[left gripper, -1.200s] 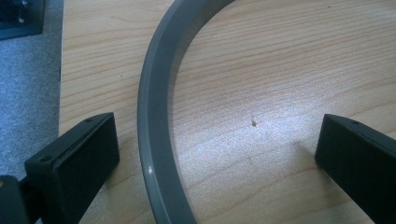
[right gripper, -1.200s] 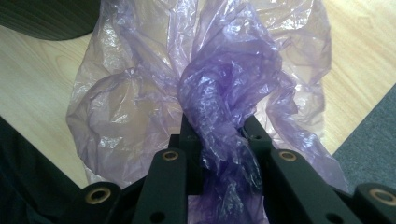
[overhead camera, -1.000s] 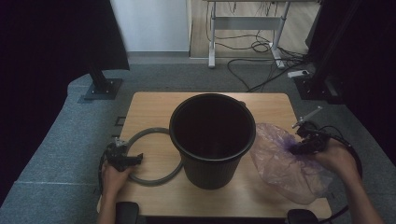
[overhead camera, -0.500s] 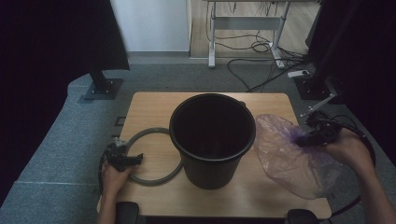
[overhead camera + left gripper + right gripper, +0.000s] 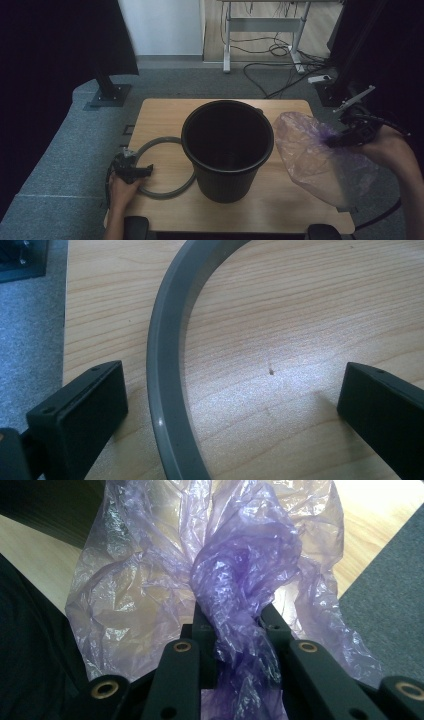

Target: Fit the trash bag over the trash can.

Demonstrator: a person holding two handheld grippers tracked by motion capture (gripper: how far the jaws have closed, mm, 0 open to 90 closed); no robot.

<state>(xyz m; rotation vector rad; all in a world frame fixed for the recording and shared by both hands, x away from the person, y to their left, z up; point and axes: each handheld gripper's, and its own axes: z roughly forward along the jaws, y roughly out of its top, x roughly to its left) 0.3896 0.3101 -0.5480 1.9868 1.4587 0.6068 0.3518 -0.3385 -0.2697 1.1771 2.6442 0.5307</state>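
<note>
Purple bag (image 5: 320, 160) beside black bucket (image 5: 227, 145).

Left gripper (image 5: 232, 405): 2 matte black blocky jaws. Right gripper (image 5: 235, 630): black linkage arms with brass-ringed screw holes, grey three-cornered plate on top, black cable trailing. Forearms bare, no sleeves visible.

you have nothing to read here: no text, label, brand, number or sign shows on anything ahead of either claw or beside it.
</note>
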